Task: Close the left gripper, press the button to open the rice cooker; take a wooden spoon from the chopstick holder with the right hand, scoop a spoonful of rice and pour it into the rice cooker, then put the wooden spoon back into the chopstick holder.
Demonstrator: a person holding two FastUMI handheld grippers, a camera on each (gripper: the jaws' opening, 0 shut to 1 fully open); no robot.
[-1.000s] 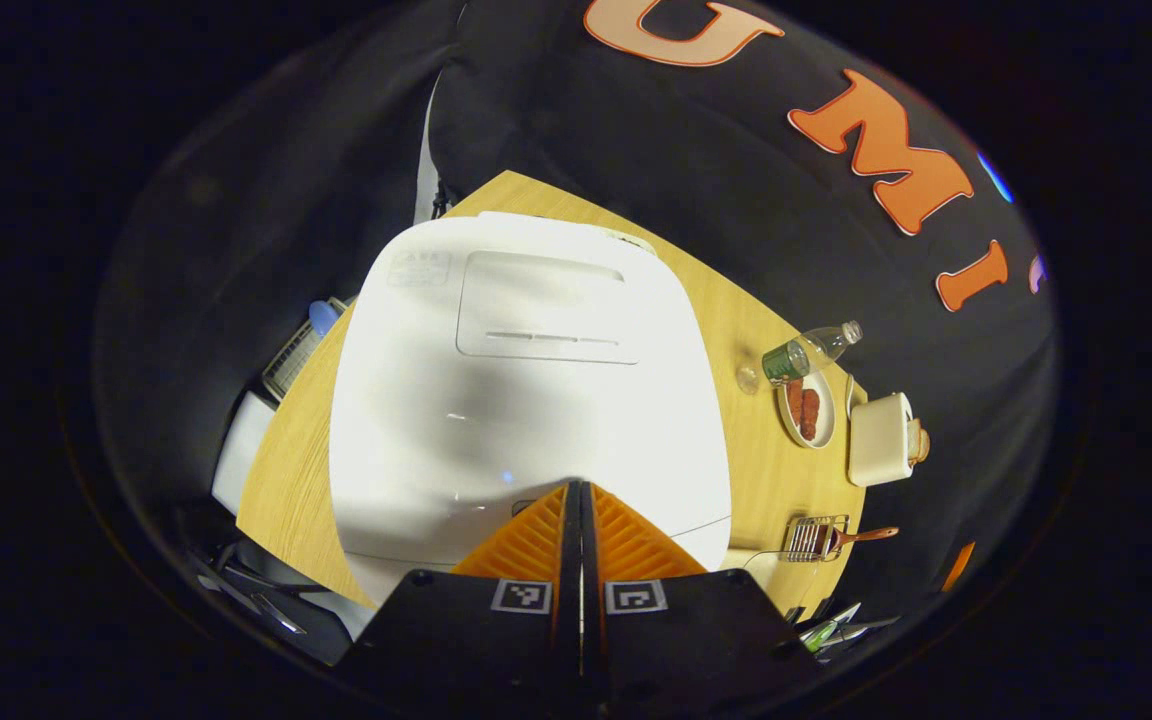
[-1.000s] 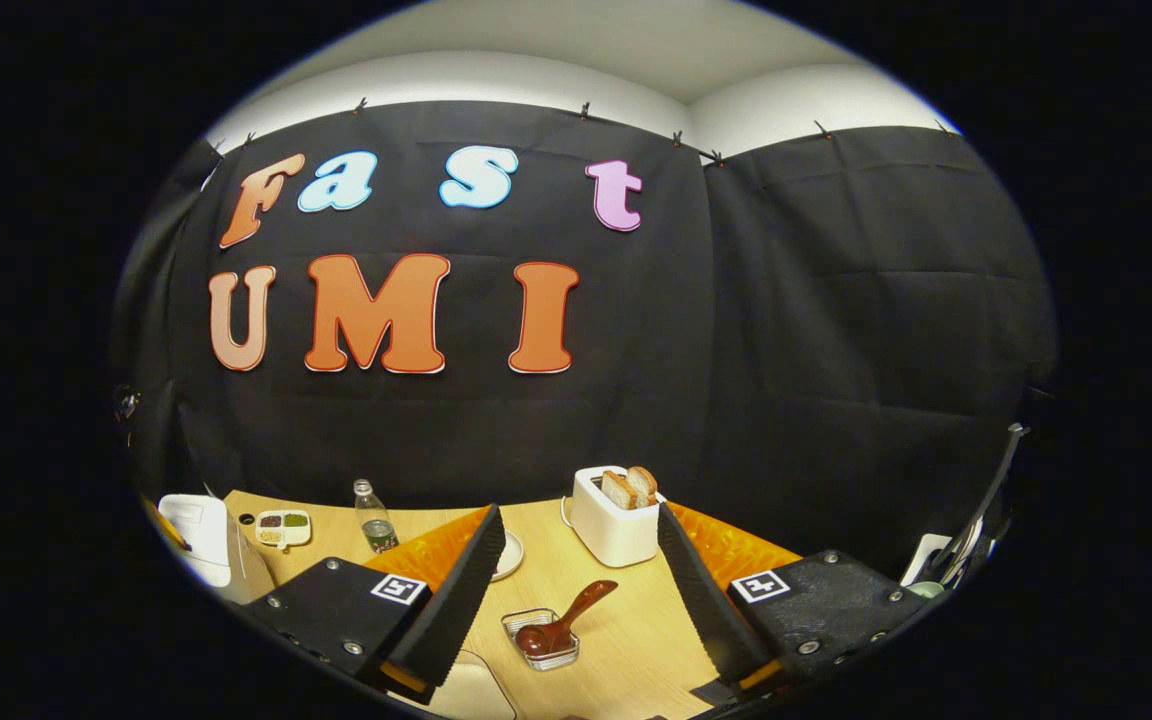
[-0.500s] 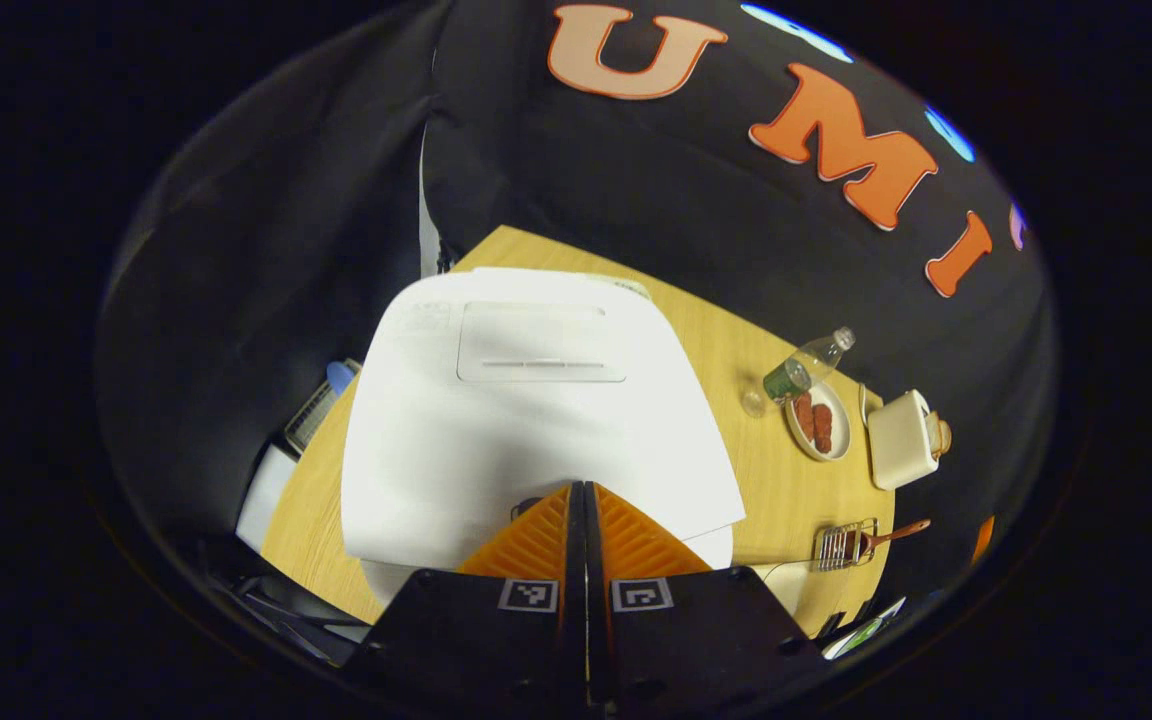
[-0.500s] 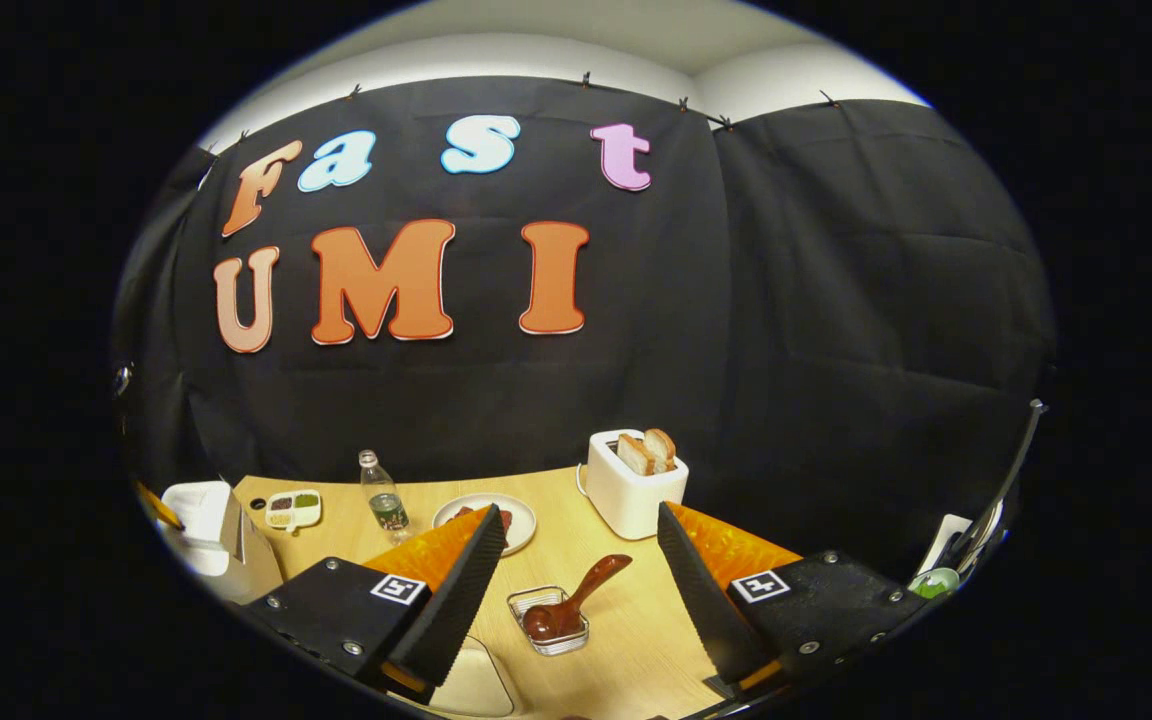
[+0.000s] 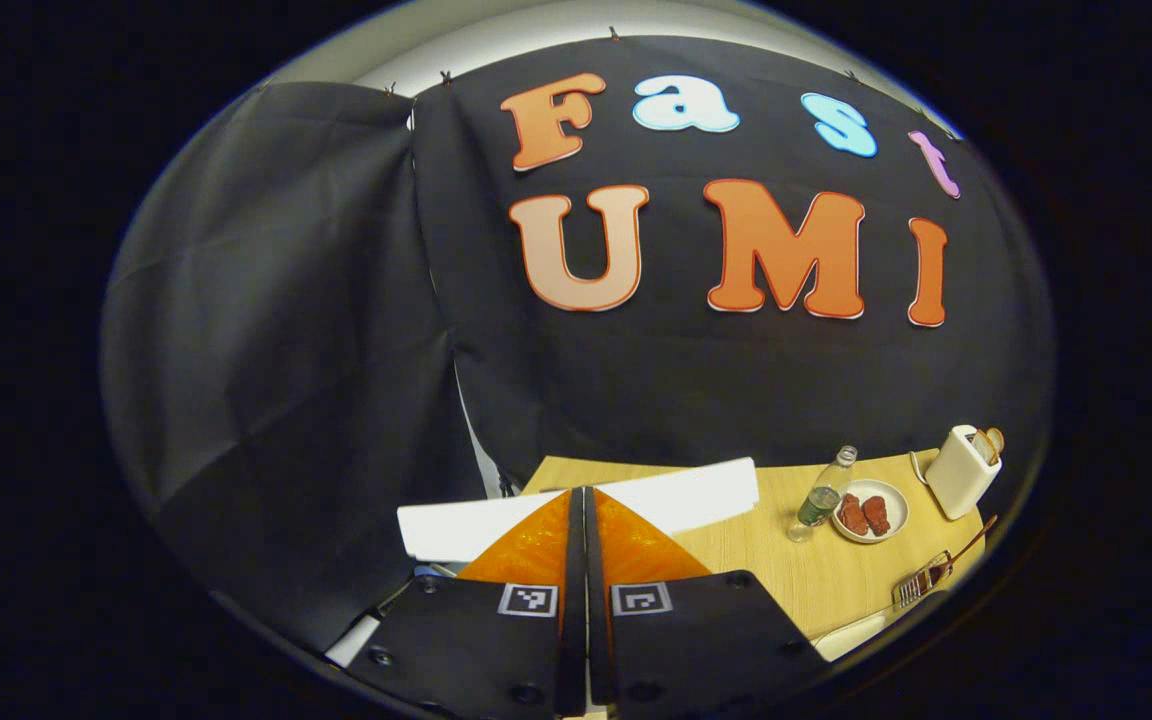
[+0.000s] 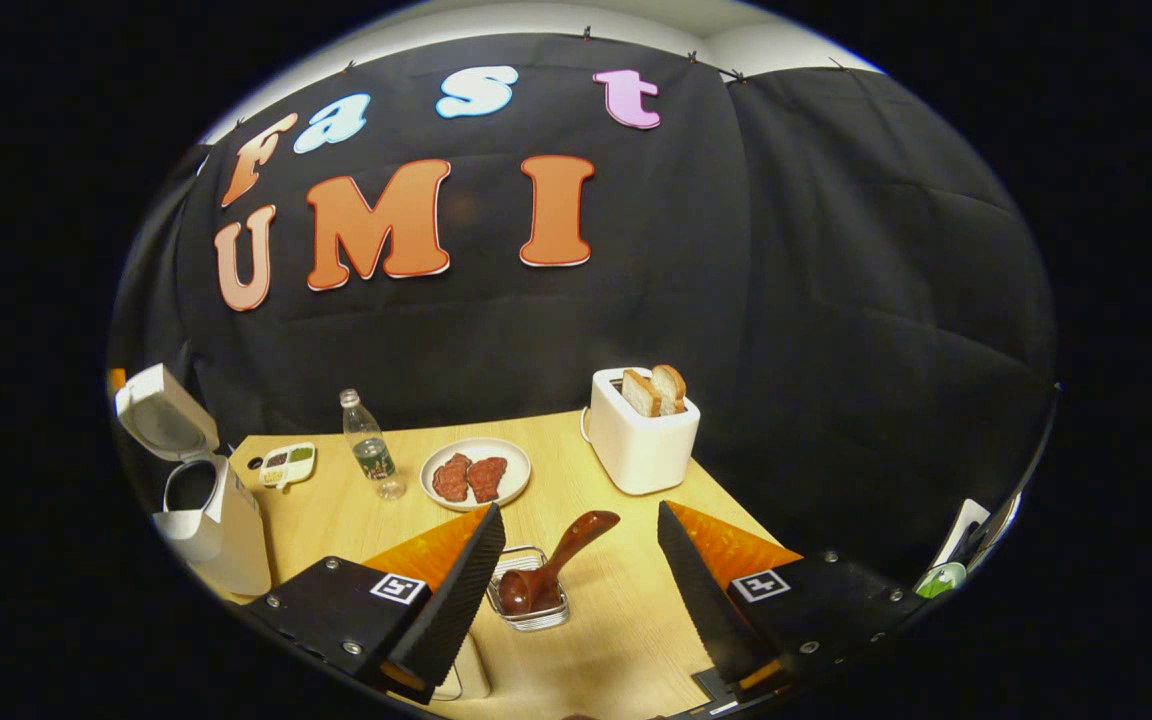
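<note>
Left gripper (image 5: 581, 500): fingers pressed together, nothing between them, tips pointing at the white edge of the cooker lid (image 5: 676, 495). The left gripper view gave the lid as a thin white slab just past the tips, seen edge-on; whether the tips touched it could not be told. Beyond it lay the table (image 5: 766, 570), with the bottle (image 5: 823, 493), plate (image 5: 871, 512) and toaster (image 5: 958, 470) toward its far right corner, and the holder (image 5: 921, 580) with the spoon (image 5: 966, 545) at the right edge.

Right gripper (image 6: 576, 545): fingers spread wide, holding nothing, above the near part of the table (image 6: 626, 640). Between the fingers and just past them sat the holder (image 6: 531, 605), a small wire rack, with the spoon (image 6: 551, 570) lying in it, bowl down in the rack and handle tilted up to the right. Spoon not touched by either finger.

The right gripper view showed what the other could not: the cooker (image 6: 201, 500) at the table's left edge stood open, lid (image 6: 161, 412) raised and tilted back, dark pot visible. Farther back, a small divided dish (image 6: 286, 465) near the far left corner, then the bottle (image 6: 366, 455) upright, then the plate (image 6: 476, 473) with two reddish pieces. The toaster (image 6: 641, 440) stood at the far right edge, two slices of bread (image 6: 654, 388) up in its slots.

A flat white thing (image 6: 466, 675) lay at the near edge under the right gripper's left finger; what it was could not be told.
</note>
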